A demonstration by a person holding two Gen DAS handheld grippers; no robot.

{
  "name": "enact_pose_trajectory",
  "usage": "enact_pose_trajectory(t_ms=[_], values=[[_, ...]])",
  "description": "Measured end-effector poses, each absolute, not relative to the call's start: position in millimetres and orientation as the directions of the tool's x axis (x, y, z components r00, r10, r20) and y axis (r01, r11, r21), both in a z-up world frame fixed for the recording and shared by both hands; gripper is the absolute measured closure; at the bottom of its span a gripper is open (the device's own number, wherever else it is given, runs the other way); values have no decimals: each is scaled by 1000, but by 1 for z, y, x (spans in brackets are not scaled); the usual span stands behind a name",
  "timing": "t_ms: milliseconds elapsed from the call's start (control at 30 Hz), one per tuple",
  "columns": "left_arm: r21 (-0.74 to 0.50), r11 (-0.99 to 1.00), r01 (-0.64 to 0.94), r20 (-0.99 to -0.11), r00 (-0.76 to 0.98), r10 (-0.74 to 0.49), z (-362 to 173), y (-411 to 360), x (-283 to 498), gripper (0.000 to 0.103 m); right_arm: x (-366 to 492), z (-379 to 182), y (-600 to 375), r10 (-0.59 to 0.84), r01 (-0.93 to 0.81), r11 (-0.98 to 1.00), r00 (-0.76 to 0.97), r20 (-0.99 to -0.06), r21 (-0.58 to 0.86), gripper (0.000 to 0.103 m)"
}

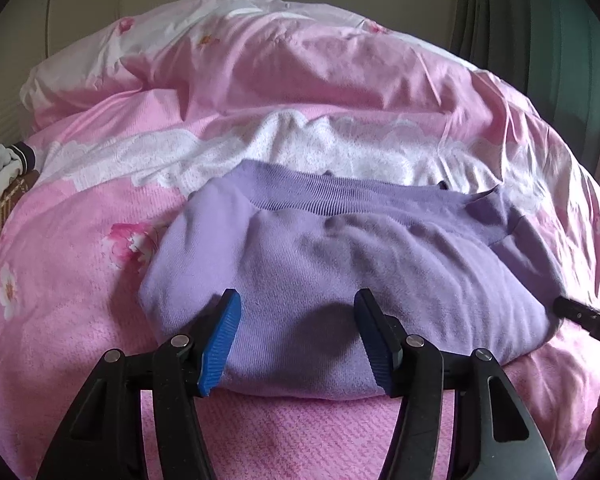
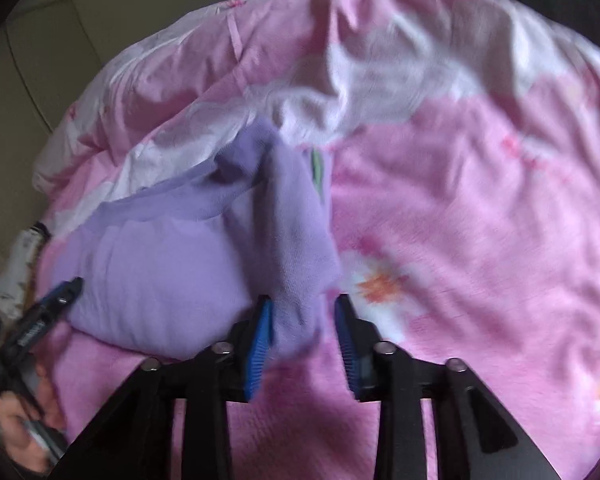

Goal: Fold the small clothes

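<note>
Folded purple garment (image 1: 340, 280) on pink bed (image 1: 80, 280). Left gripper (image 1: 296, 336) released — hovering over its near edge. Right gripper (image 2: 304, 344) released — sleeve loose between its fingers.

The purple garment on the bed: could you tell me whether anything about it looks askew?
Yes. The purple garment lies mostly flat, but one loose flap at its right edge sticks up crooked between the open jaws of the right tool, not laid down.

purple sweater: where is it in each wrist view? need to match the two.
Left wrist: purple sweater centre, just beyond the left gripper.
Right wrist: left of centre, one flap between the right gripper jaws.
Shared landmark: its ribbed hem band.
</note>
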State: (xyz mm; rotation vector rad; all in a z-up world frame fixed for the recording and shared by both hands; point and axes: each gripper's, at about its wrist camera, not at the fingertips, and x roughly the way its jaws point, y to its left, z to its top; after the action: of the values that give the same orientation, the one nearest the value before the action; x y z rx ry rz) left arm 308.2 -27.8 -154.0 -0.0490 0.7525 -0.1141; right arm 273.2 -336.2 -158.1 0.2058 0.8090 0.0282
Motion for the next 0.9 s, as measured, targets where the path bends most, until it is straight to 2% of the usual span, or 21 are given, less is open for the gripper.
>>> enact_pose_trajectory(t_ms=[133,367,533,700,900], values=[[-78,993,83,-659,743,-114,-148,-27,305,41,280,-129,-328,39,36,994,748,-662,99,68],[-137,989,56,-661,738,-133,-128,-23,328,41,360,-113,-301,87,-114,993,694,-715,10,68],[-98,992,80,-638,760,-125,-103,-21,358,39,379,-102,-266,163,-279,959,684,-711,-49,68],[-66,993,98,-656,746,-118,-115,-16,373,39,383,-111,-231,145,-409,888,686,-713,-213,68],[-44,992,116,-684,720,-115,-135,-21,380,39,402,-133,-220,137,-522,798,641,-755,-299,68]])
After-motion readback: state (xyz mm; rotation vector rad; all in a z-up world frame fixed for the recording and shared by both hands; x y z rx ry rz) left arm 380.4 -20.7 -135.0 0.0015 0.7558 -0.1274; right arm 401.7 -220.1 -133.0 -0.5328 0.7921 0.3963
